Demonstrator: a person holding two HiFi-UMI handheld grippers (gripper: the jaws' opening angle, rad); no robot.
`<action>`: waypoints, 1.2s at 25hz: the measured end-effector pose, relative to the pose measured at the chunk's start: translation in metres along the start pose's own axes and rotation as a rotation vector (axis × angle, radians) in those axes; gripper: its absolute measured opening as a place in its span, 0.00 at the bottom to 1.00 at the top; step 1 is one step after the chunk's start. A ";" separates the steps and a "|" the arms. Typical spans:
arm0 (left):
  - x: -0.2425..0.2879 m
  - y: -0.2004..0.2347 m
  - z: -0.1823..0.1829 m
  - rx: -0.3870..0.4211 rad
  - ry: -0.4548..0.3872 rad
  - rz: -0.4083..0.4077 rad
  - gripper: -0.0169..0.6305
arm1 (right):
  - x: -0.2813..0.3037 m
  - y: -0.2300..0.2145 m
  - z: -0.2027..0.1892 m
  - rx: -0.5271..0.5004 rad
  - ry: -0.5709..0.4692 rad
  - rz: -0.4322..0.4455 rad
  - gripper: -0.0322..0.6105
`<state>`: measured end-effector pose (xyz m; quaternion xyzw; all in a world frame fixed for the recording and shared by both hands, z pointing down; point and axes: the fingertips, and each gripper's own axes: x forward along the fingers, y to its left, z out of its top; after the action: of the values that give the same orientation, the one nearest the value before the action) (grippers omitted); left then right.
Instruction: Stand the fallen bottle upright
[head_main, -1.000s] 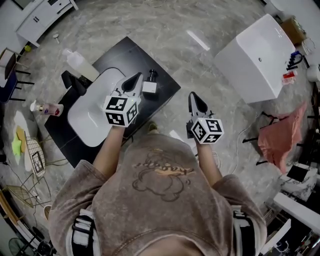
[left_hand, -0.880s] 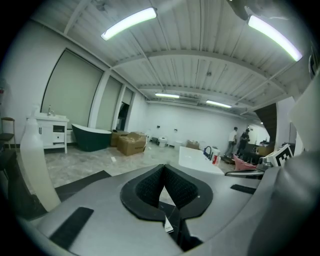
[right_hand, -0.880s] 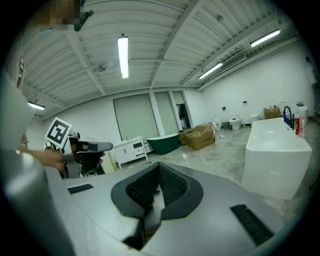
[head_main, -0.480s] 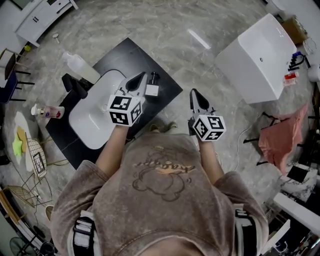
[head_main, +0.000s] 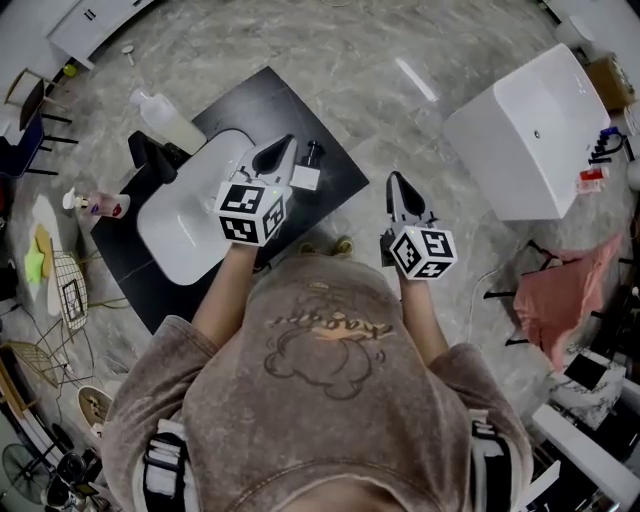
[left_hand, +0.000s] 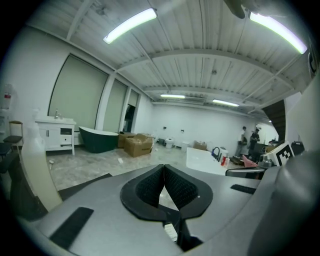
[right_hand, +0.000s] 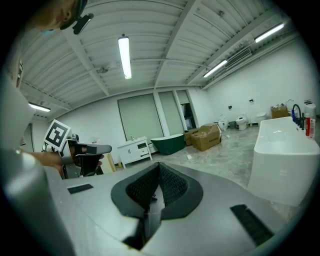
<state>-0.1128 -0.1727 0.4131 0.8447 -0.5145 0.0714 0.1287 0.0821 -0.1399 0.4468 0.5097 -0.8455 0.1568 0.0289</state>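
A person in a brown sweatshirt stands at a low black desk (head_main: 320, 190) on a marble floor (head_main: 400, 40), one hand-held gripper in each hand, both aimed away from the body. The left hand-held gripper (head_main: 285, 146) hovers over the desk at the right rim of a white basin (head_main: 185, 225). Its jaws are pressed together with nothing between them, as the left gripper view confirms (left_hand: 163, 169). Just beside its tip stands a small square dispenser (head_main: 306, 176) with a black pump. The right hand-held gripper (head_main: 395, 182) hangs over the floor off the desk's right corner, also closed and empty, its pads meeting in the right gripper view (right_hand: 158, 169).

The fallen bottle (head_main: 98, 206), pink with a white pump, lies on its side at the far left, well apart from both grippers. It sits past the basin and the black faucet (head_main: 150, 160), at the desk's left edge; whether it rests on the desk or the floor cannot be told. A tall pale bottle (head_main: 165, 120) stands near the faucet and looms at the left of the left gripper view (left_hand: 37, 170).

A white bathtub (head_main: 520, 140) sits to the right, with a pink cloth (head_main: 565, 300) near it. A dark green tub (left_hand: 97, 137) and cardboard boxes (left_hand: 137, 145) line the far side of the room.
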 end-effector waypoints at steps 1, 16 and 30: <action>0.001 0.001 0.000 -0.006 -0.002 0.009 0.06 | 0.001 -0.002 -0.001 0.003 0.001 0.002 0.04; 0.026 -0.002 -0.022 -0.044 0.099 -0.012 0.07 | 0.022 -0.016 -0.004 0.003 0.019 0.055 0.04; 0.065 0.000 -0.054 -0.083 0.249 -0.097 0.41 | 0.033 -0.033 -0.005 0.004 0.034 0.062 0.04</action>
<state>-0.0822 -0.2123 0.4812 0.8472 -0.4555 0.1483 0.2295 0.0942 -0.1810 0.4658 0.4805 -0.8600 0.1677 0.0372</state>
